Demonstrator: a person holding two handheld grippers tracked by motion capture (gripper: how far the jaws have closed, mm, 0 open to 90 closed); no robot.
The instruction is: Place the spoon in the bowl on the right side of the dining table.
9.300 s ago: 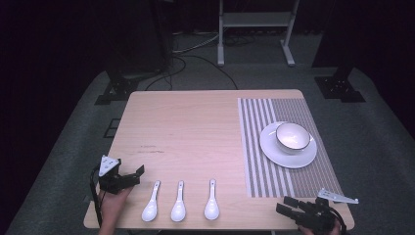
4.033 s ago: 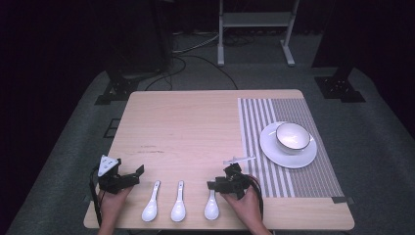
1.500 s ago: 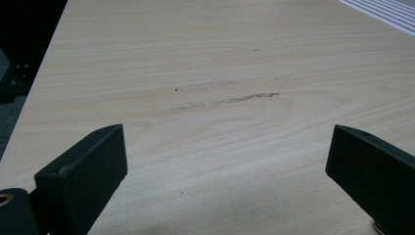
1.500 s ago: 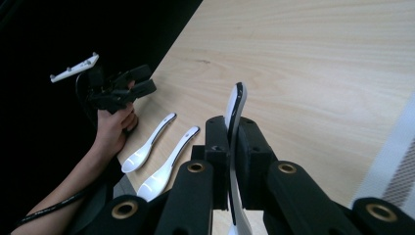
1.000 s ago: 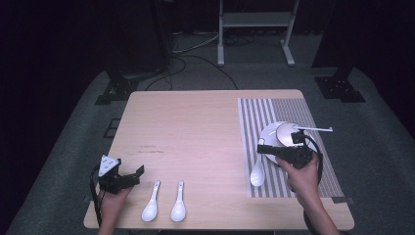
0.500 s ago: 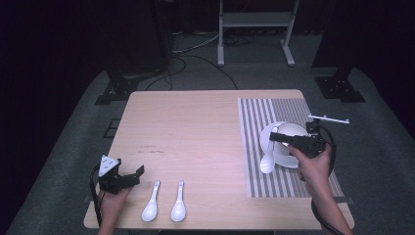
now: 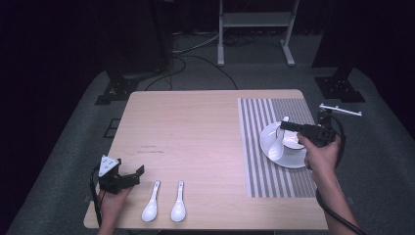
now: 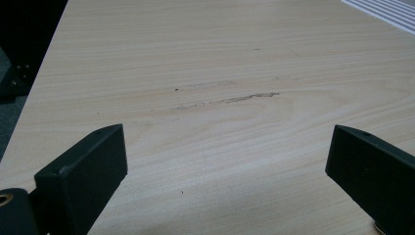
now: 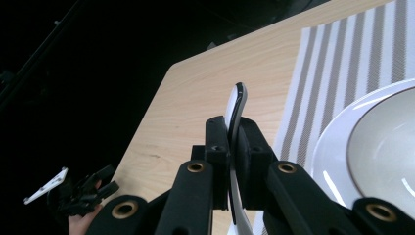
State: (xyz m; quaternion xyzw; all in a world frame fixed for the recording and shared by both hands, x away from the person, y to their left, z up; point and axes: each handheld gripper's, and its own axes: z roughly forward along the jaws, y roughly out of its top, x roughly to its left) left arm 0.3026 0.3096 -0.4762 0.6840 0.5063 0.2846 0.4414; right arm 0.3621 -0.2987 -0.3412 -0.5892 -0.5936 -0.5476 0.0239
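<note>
The right hand-held gripper [image 7: 289,126] is at the right of the high view, over the white plate [image 7: 266,137] that lies on the striped placemat [image 7: 254,147], and its jaws are pressed together on the handle of a white spoon [image 7: 276,147]. In the right gripper view the handle [image 9: 235,110] stands up thin between the two black pads, so the pinch is on the flat sides of the handle. The bowl end of the spoon hangs down and is seen over the left part of the plate, just beside the small bowl [image 7: 293,139] that stands in the middle of it; I cannot tell if the spoon touches the plate already. The step in hand seems to be to put this spoon down at the plate. To do it well, I think the hand should go down slowly until the scoop rests on the rim of the plate, keep the spoon away from the bowl so that it does not knock it, and let go only when the spoon has support, otherwise it may slide or tip off. The left hand-held gripper [image 7: 128,177] rests at the lower left of the tabletop [image 7: 195,132] with its jaws spread wide and nothing between them. Two more spoons [image 7: 165,208] lie near the lower edge, right of it.
</note>
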